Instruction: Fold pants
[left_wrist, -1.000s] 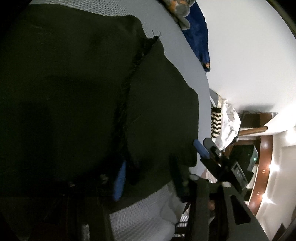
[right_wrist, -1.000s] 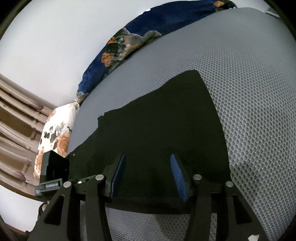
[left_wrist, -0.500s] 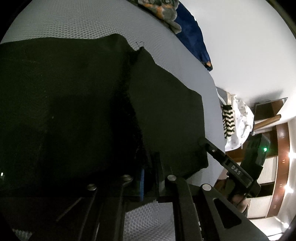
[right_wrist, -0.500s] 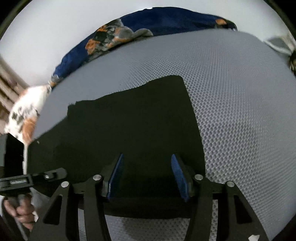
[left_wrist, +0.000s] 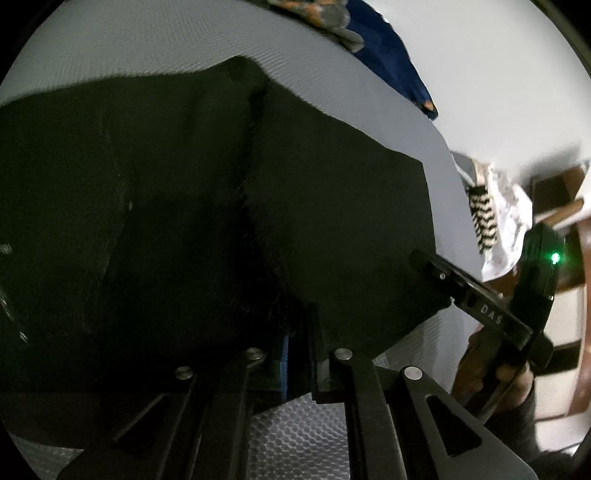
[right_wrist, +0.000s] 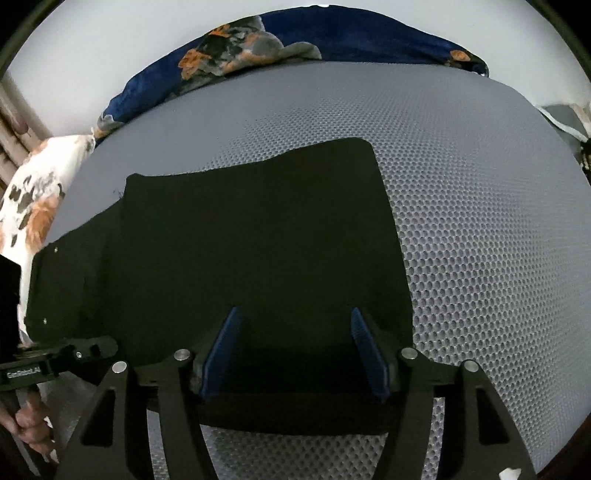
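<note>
**Black pants flat on the mesh bed, left tongs pinched on the near edge**

No container shows in either view. The black pants (right_wrist: 258, 251) lie spread on a grey honeycomb-mesh bed surface (right_wrist: 480, 229), with their near edge toward both cameras.

The right wrist view takes in the whole far side of the bed: a blue floral blanket (right_wrist: 258, 48) bunched along the back edge, a white pillow with orange and dark blotches (right_wrist: 33, 199) at the left, and a straight right-hand edge of the pants against bare mesh. It also catches the left tool's body at the lower left with a hand (right_wrist: 29, 424) wrapped around its handle. The left wrist view shows a dark seam or fold line running up the middle of the cloth (left_wrist: 255, 206), a black-and-white striped piece of fabric (left_wrist: 484, 218) at the bed's right side, wooden furniture beyond it, and the other tool with a green light.

The left tongs (left_wrist: 295, 354) are closed tight, with the dark cloth's near edge pinched between the blue pads. The right tongs (right_wrist: 295, 350) are opening, with the pants under and between the blue pads (right_wrist: 221, 347), which stand apart and do not press on the cloth.
</note>
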